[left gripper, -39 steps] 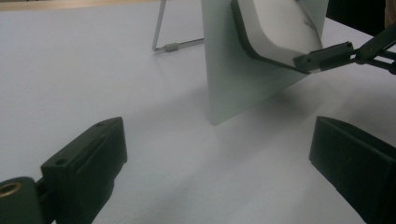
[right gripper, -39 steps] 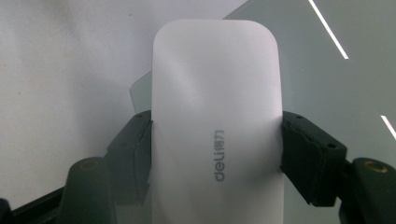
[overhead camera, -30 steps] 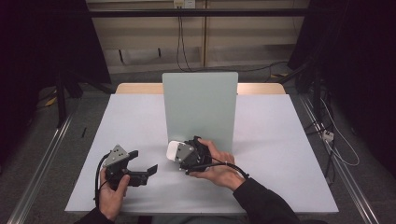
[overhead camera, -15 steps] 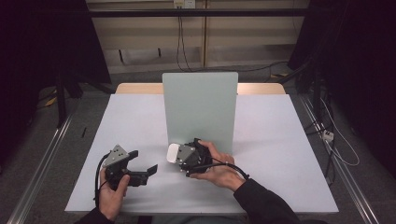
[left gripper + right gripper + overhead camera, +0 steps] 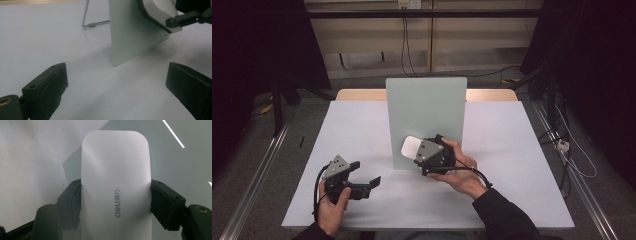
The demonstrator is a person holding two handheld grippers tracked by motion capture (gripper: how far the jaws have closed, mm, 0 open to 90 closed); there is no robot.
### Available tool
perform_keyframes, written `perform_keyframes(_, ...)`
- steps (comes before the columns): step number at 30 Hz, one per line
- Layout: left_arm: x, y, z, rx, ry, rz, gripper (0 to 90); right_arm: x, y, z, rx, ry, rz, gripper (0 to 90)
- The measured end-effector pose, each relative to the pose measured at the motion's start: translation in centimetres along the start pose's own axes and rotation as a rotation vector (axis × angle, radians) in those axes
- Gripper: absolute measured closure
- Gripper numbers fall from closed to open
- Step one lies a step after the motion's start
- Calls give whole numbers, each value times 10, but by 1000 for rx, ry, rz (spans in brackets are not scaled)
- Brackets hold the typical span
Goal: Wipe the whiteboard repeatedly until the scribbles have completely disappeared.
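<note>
My left gripper (image 5: 362, 184) is idling wide open over the table (image 5: 522, 165), gripping nothing. My right gripper (image 5: 419, 152) is clamping the eraser (image 5: 411, 148) sidewise, its long axis pointing along my jaws toward the board (image 5: 427, 107).

1. An upright pale green rectangular panel (image 5: 426, 120) stands on the white tabletop (image 5: 522, 165), midway between the left and right edges and nearer the far edge than the near one.
2. A thin metal wire prop (image 5: 87, 17) sits behind the panel, resting on the tabletop.
3. The right gripper (image 5: 428, 156) sits just before the panel's lower part, its jaws clamped on the two sides of a white rounded plastic eraser (image 5: 411, 147).
4. The eraser lies against or just before the panel's face, above the tabletop.
5. The left gripper (image 5: 364, 181) is near the near-left corner, well apart from the panel, jaws spread.
</note>
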State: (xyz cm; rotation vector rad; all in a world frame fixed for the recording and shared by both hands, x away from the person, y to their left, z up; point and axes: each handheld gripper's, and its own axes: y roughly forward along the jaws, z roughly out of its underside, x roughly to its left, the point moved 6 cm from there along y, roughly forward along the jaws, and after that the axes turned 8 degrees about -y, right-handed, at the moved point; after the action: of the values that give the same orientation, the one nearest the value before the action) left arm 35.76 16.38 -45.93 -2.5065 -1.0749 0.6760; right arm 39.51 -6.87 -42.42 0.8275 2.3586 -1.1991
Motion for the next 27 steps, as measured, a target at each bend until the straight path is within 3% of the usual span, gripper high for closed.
perform_keyframes(6, 0, 0, 0, 0, -1, 0, 42, -24, -20, 9, -8, 35, 49, 314)
perform_keyframes(10, 0, 0, 0, 3, 0, -2, 42, -27, -23, 14, -11, 41, 56, 314)
perform_keyframes(20, 0, 1, 1, 3, -4, 0, 42, 12, -4, 31, 34, -33, -61, 315)
perform_keyframes(27, -1, 1, 0, 5, -1, -1, 42, 30, 7, 36, 75, -77, -160, 315)
